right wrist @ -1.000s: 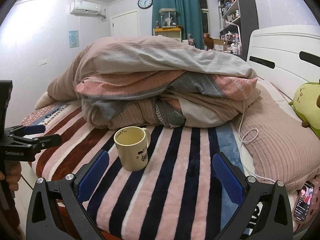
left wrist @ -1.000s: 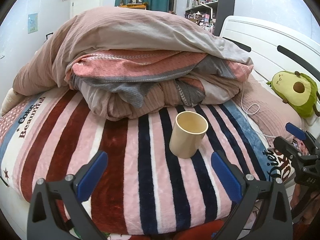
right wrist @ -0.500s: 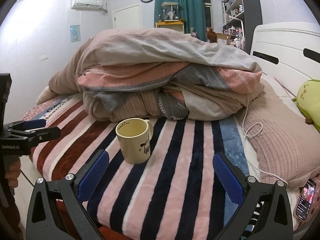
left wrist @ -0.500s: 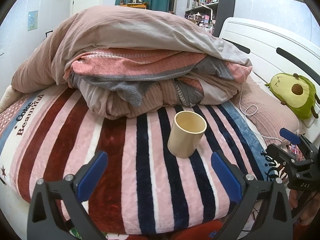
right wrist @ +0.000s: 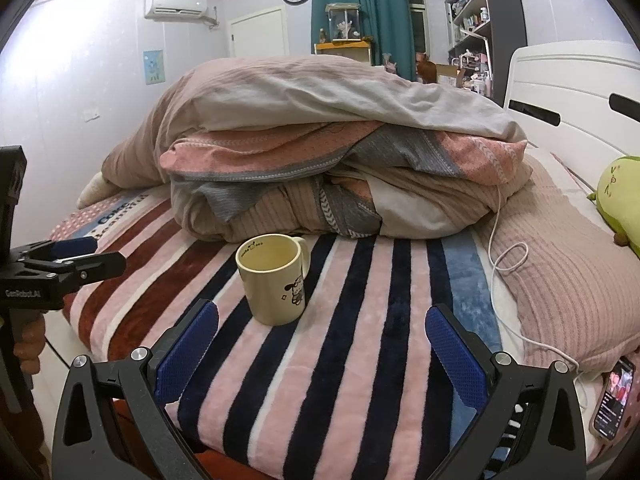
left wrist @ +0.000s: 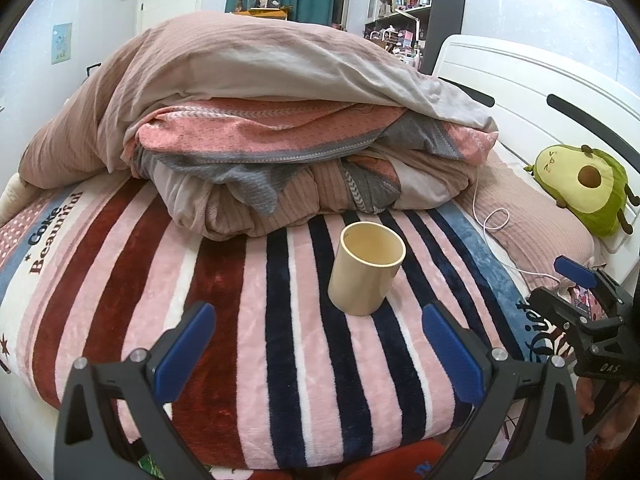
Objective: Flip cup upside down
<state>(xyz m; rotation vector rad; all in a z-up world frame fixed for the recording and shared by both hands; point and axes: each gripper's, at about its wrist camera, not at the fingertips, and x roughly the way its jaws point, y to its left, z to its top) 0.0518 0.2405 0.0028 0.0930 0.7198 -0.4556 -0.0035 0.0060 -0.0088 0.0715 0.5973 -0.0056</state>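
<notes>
**mugwatcher:** So what changed in the last second? Not much on the bed itself. The cup (right wrist: 275, 280) hasn't budged: upright, mouth up, standing on the striped blanket (right wrist: 360, 320) just in front of the heap of folded duvets (right wrist: 340, 168). What shifted is the view. Both grippers have drifted in, since the cup sits bigger and lower in each wrist view than a second ago.

**stripeyfleece:** Are the claws doing anything yet?

**mugwatcher:** Nope. The right gripper (right wrist: 322, 344) is spread wide with nothing in it, blue pads well apart, and the cup is ahead of it, a bit left of centre. The left gripper (left wrist: 320, 350) is the same, wide open and empty, with the cup (left wrist: 366, 268) ahead and slightly right. You can spot each gripper at the edge of the other's view, so they're flanking the cup.

**stripeyfleece:** So the flip hasn't started.

**mugwatcher:** Right, it looks like the approach phase. The handle faces away toward the duvets, so a grab across the body seems likelier. That plush blanket is soft, so I'd guess the cup could tip if a finger bumps it.
</notes>
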